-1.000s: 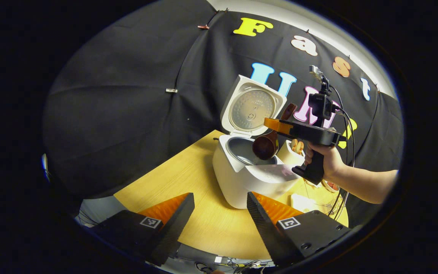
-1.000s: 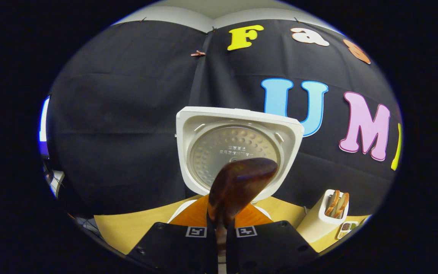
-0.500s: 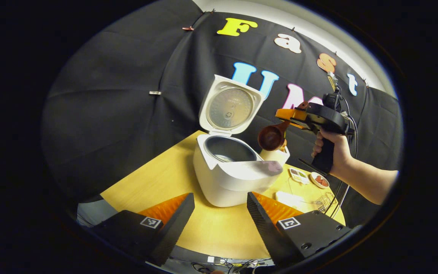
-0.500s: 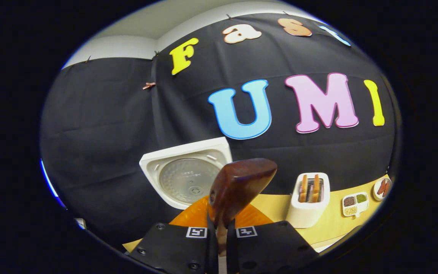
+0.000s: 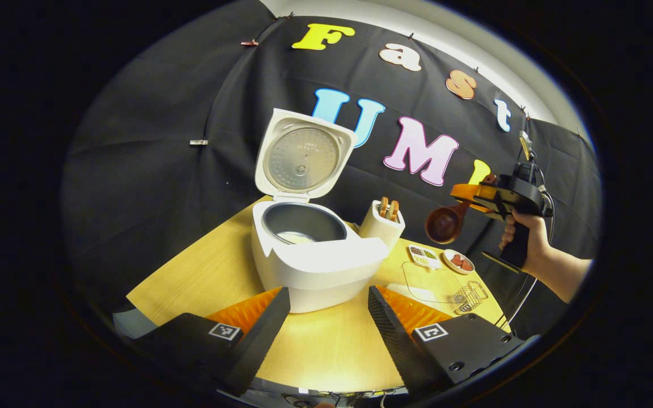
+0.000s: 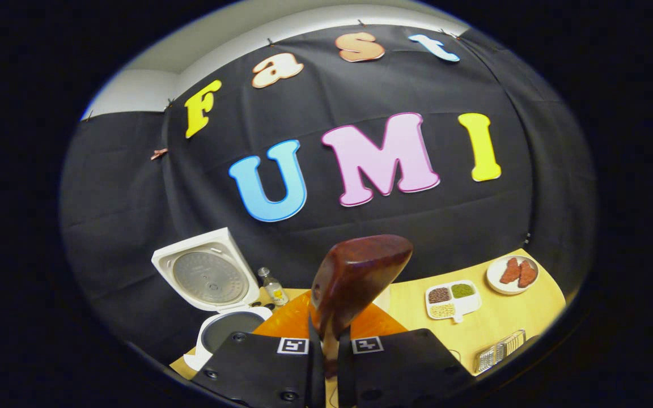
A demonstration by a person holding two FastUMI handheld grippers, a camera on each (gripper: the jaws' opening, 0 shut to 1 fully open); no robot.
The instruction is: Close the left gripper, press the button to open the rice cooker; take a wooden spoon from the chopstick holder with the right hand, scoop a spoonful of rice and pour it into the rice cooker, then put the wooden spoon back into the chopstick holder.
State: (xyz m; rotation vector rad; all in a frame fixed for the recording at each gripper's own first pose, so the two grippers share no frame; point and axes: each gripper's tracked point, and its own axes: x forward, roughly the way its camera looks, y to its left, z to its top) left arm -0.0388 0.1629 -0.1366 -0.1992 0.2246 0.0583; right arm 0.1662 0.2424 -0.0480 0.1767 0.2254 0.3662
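In the left gripper view, the left gripper (image 5: 326,317) hangs low over the near edge of the yellow table (image 5: 202,277), its 2 fingers spread well apart with nothing between them. Straight ahead stands the white rice cooker (image 5: 312,263), lid (image 5: 302,157) tipped up and back, and this view looks down into the grey inner pot (image 5: 304,222), where a pale patch lies at the bottom. Just right of the cooker sits the white chopstick holder (image 5: 381,225) with wooden handles poking out of its top. Farther right, a hand (image 5: 522,241) grips the right gripper (image 5: 462,192) up in the air, well clear of the cooker, and the wooden spoon (image 5: 442,222) hangs from it, bowl turned toward this camera, above the table's right side. Below it sit a divided tray (image 5: 424,256), a small plate (image 5: 458,262) of reddish pieces and a wire rack (image 5: 470,296). Over to the right gripper view: the right gripper (image 6: 331,351) is clamped tight on the wooden spoon (image 6: 355,277), handle squeezed between both fingers, and here the spoon shows its rounded back, rising up the middle. The rice cooker (image 6: 221,326) sits low at the left with the lid (image 6: 207,277) raised, and a small bottle (image 6: 274,289) stands beside it. To the right lie the divided tray (image 6: 452,299), the small plate (image 6: 512,273) and the wire rack (image 6: 499,350) on the table (image 6: 508,317).
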